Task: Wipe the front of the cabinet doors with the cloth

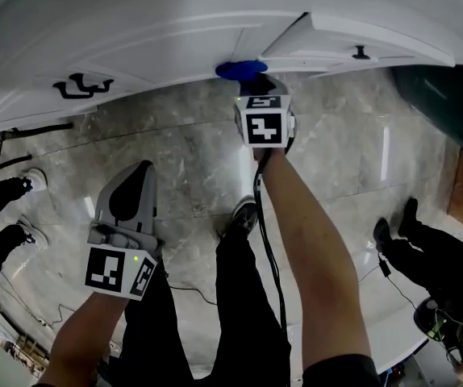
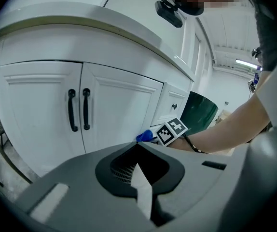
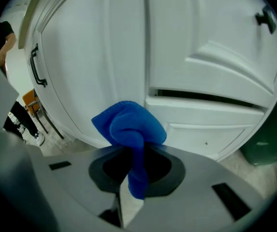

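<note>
My right gripper (image 1: 253, 81) is shut on a bunched blue cloth (image 3: 129, 127), which bulges out past the jaws and hangs down between them. The cloth (image 1: 241, 69) is up at the white cabinet front (image 3: 100, 57), low on the door right of the two black handles (image 1: 80, 85); whether it touches is hard to tell. From the left gripper view the cloth (image 2: 145, 136) shows beside the right gripper's marker cube (image 2: 171, 131). My left gripper (image 1: 140, 172) hangs back from the doors (image 2: 104, 110), shut with nothing in it.
A drawer front with a small black knob (image 3: 266, 21) lies to the right of the doors. A dark green bin (image 2: 199, 112) stands beyond it. The floor (image 1: 175, 160) is grey marble. Other people's legs and shoes (image 1: 401, 232) are nearby, and a cable runs down from the right gripper.
</note>
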`<state>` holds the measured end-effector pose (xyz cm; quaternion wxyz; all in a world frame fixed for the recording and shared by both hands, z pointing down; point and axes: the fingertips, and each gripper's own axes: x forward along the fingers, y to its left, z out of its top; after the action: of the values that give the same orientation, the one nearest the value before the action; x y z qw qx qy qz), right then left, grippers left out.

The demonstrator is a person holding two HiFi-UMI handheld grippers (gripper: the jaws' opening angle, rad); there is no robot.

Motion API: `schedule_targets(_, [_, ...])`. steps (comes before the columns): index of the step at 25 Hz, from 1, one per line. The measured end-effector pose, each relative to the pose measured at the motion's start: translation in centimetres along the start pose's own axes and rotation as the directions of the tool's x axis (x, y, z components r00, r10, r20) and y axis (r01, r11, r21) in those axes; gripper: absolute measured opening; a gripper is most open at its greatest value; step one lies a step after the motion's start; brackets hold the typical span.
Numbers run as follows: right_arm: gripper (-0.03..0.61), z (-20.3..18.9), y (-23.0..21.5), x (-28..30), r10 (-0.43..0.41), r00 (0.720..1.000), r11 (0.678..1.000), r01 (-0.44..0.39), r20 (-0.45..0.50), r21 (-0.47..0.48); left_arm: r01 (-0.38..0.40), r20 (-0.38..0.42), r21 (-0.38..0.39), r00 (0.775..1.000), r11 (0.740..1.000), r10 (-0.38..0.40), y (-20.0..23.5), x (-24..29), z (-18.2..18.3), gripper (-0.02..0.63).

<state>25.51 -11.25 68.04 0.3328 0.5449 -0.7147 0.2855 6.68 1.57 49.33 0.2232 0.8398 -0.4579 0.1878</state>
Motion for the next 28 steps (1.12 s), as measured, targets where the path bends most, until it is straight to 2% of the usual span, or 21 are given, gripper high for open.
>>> schedule_targets(3, [0.052, -0.4, -1.6, -0.5, 0.015, 1.0, 1.0, -0.015, 0.007, 0.014, -0.007, 0.0, -0.023, 1.0, 1.0, 0.007, -0.9, 1.4, -0.1, -0.002])
schedule_targets(7, [0.052, -0.7, -0.3, -0.6, 0.051, 0.999, 0.998, -0.051, 0.005, -0.043, -0.016, -0.013, -0.035, 1.0, 0.999, 0.016, -0.9, 2.5, -0.9, -0.001])
schedule_targets(10, [0.052, -1.4, 3.6, 0.1, 0.094, 0.995, 0.993, -0.096, -0.024, -0.074, -0.047, -0.047, -0.051, 0.998, 0.998, 0.045, 0.7, 2.1, -2.5, -0.002])
schedule_targets(15, [0.052, -0.6, 13.7, 1.9, 0.201, 0.979, 0.972, -0.205, -0.042, -0.112, -0.072, -0.088, -0.04, 0.994, 0.997, 0.068, 5.3, -0.5, -4.2, -0.002])
schedule_targets(21, [0.052, 0.3, 24.9, 5.2, 0.286, 0.956, 0.948, -0.293, -0.071, -0.127, -0.101, -0.117, -0.025, 0.988, 0.995, 0.097, 11.4, -5.1, -6.4, -0.002])
schedule_targets(24, [0.052, 1.6, 27.4, 6.8, 0.291, 0.954, 0.946, -0.297, -0.066, -0.127, -0.119, -0.125, -0.018, 0.985, 0.993, 0.116, 13.7, -6.8, -7.7, -0.002])
schedule_targets(28, [0.052, 0.9, 26.4, 8.2, 0.267, 0.959, 0.958, -0.275, -0.094, -0.084, -0.146, -0.153, -0.036, 0.978, 0.989, 0.138, 15.3, -8.3, -10.0, -0.002])
